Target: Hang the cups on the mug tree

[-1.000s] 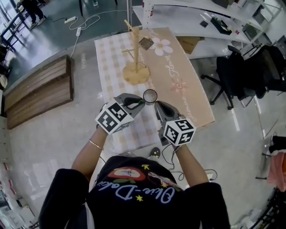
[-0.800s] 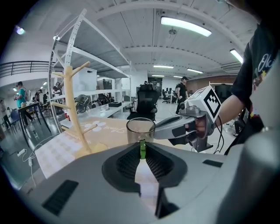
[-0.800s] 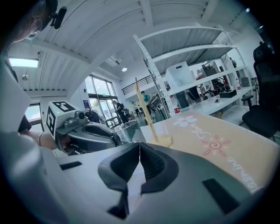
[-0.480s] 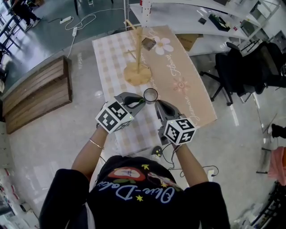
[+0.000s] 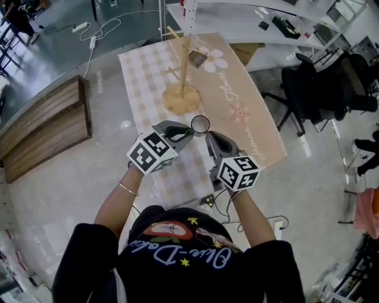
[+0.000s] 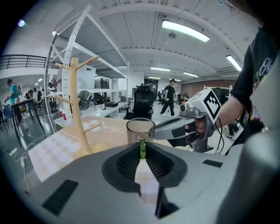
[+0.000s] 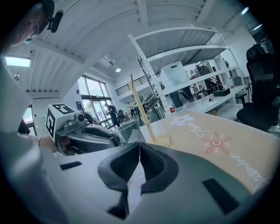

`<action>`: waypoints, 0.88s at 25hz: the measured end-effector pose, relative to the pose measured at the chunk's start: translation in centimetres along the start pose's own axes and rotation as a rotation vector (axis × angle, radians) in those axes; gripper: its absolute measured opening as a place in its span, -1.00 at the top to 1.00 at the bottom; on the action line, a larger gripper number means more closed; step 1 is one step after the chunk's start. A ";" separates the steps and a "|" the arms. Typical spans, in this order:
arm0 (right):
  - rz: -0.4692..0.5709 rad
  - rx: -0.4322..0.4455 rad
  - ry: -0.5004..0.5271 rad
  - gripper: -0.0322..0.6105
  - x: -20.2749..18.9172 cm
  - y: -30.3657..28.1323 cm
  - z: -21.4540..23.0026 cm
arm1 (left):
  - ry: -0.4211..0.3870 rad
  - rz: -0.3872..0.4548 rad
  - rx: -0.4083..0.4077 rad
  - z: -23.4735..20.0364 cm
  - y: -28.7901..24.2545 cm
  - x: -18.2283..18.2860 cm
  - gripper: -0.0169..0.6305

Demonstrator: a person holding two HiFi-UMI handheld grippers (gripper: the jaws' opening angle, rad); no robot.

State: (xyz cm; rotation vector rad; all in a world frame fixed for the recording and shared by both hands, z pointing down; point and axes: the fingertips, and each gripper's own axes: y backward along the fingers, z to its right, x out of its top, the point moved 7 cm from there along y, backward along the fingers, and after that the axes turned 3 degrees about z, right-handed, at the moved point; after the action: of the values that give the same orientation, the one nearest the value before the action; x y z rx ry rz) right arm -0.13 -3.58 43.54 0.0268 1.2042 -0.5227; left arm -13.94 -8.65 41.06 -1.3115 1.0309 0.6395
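Left claw [image 5: 188,135] grips one cup [image 5: 200,125]; right claw [image 5: 209,139] closed empty; one mug tree [image 5: 182,102] beyond.

Tablecloth [image 5: 237,124] bare between glass cup [image 5: 200,125] and mug tree [image 5: 182,89]; branches [image 6: 92,127] jut sideways.

Open-plan lab or workshop hall, not a home. Tall white metal shelving racks [image 5: 249,15], black swivel office chairs [image 5: 314,89], polished grey concrete floor [image 5: 71,195] with a white power strip [image 5: 79,27] and loose cable, long ceiling strip lights [image 6: 183,30], people walking about (far back) [image 6: 169,94].
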 end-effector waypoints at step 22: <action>0.024 -0.110 -0.039 0.87 0.4 -2.2 1.1 | 0.050 0.022 -0.116 -3.8 -1.9 -0.2 0.80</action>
State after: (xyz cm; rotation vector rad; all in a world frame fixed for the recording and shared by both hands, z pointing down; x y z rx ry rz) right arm 0.06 -6.00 44.17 -0.0626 1.1917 -0.4338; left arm -13.36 -12.65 42.37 -1.4249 1.0634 0.6942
